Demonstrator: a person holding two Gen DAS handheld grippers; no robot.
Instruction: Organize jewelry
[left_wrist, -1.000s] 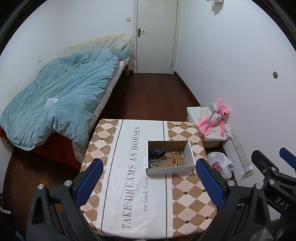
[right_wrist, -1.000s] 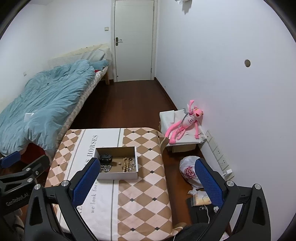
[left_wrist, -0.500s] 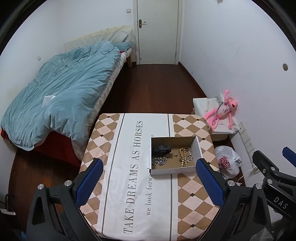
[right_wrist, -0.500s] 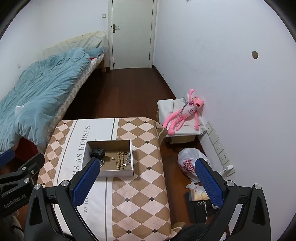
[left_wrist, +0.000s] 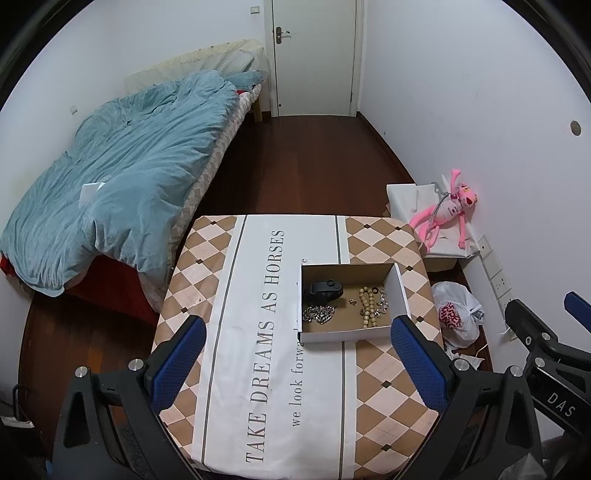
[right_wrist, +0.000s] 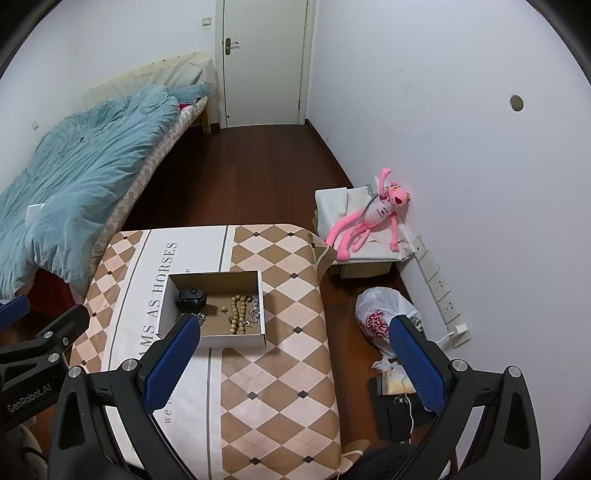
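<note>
Both grippers are drifting in over the table (left_wrist: 384, 384) now, and the cardboard box (left_wrist: 354, 334) sits lower and closer in each view than it did a second ago. The left gripper (left_wrist: 299, 363) hangs above the printed tablecloth, its blue fingers (left_wrist: 177, 363) spread wide with nothing between them. The right gripper (right_wrist: 293, 360) is just as wide open and empty, off to the table's right edge, over the floor. Inside the box, unmoved: a black watch (left_wrist: 325, 290) at the back left, a silver chain (left_wrist: 318, 314) just in front of it, a wooden bead bracelet (left_wrist: 366, 306) to the right, and a small silver piece (left_wrist: 383, 302) beside the beads. The pink plush toy (right_wrist: 373, 218) has slid further up the right wrist view.
</note>
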